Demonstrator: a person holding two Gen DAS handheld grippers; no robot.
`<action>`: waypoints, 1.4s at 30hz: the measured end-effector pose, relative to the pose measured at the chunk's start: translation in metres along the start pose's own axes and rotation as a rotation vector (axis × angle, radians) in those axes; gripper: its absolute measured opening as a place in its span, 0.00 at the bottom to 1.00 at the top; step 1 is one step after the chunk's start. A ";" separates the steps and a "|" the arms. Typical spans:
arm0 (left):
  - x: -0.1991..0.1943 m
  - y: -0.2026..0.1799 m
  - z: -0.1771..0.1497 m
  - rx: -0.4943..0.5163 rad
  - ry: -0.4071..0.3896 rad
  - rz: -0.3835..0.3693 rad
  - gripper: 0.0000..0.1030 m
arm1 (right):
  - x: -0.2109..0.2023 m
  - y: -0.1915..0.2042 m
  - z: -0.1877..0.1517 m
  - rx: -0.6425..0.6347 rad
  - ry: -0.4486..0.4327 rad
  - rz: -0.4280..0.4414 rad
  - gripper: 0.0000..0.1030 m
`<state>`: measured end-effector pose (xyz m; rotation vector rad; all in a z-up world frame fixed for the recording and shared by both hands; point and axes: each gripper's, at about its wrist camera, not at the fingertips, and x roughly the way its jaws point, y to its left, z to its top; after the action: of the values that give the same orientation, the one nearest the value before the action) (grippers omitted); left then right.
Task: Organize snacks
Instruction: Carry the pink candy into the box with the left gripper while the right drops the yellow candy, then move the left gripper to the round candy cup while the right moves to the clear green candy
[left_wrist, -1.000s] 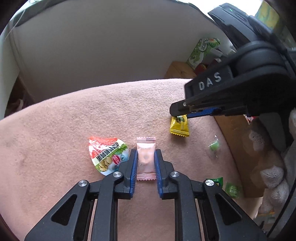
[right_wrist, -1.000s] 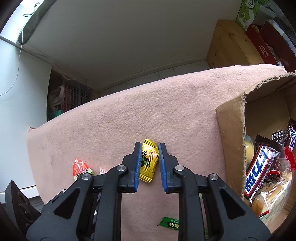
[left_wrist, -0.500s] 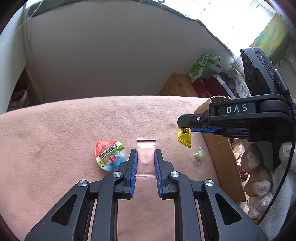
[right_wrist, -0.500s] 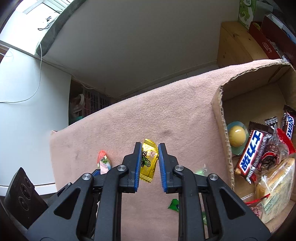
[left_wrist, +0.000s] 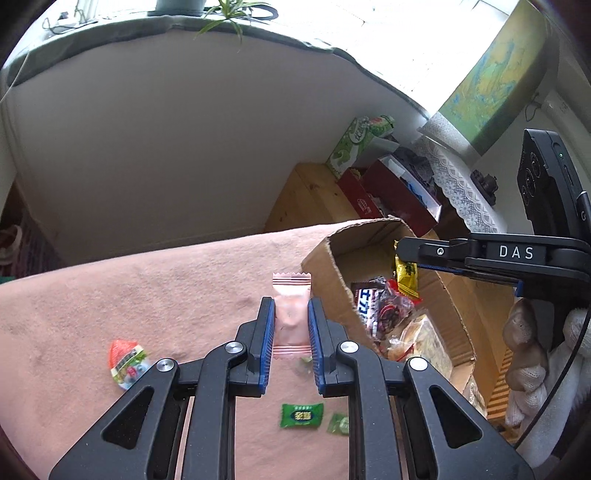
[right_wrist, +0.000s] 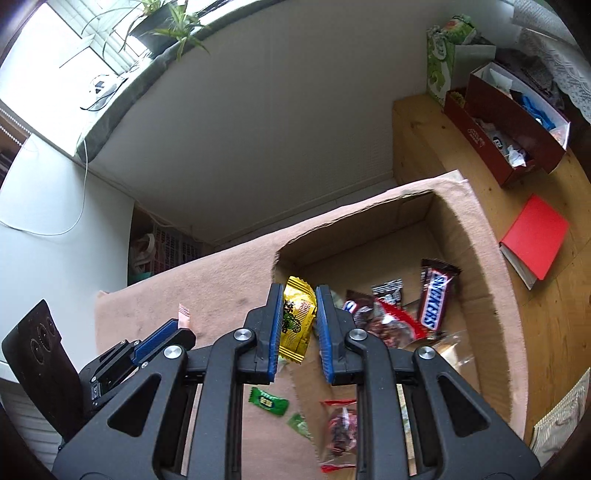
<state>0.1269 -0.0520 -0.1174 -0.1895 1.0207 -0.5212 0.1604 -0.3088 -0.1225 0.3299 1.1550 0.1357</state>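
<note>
Left gripper (left_wrist: 291, 314) clamped on a pink sachet (left_wrist: 291, 308), long axis running up along the fingers, crimped top end pointing away from the camera, lower crimp showing between the pads; the sachet is held clear above the pink cloth (left_wrist: 147, 295). Just behind the left fingers, partly hidden, a small green scrap, unreadable. On the cloth near the camera lie a green wrapped candy (left_wrist: 302, 415) and a smaller pale green one (left_wrist: 339, 424), and to the left a red-and-green packet (left_wrist: 127, 363). Right gripper (right_wrist: 299, 317) closed on a yellow sachet (right_wrist: 297, 319), long axis likewise along the fingers, its top corner tilted slightly left, its lower end hanging below the pads. It hangs over the near edge of the cardboard box (right_wrist: 480, 314). Inside, a Snickers bar (right_wrist: 436, 299) stands out; the other wrappers overlap and blur together. The box's near corner is cut off by the right fingers.
</note>
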 end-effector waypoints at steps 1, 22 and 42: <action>0.004 -0.006 0.002 0.011 0.001 -0.003 0.16 | -0.005 -0.008 0.003 0.009 -0.005 -0.007 0.18; 0.068 -0.081 0.012 0.067 0.091 -0.056 0.21 | -0.013 -0.081 0.006 0.075 -0.031 -0.077 0.46; 0.015 -0.038 -0.004 0.028 0.045 0.015 0.23 | -0.040 -0.014 -0.025 -0.065 -0.122 -0.047 0.49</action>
<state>0.1176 -0.0919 -0.1163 -0.1460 1.0574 -0.5276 0.1209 -0.3283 -0.1013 0.2505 1.0346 0.1101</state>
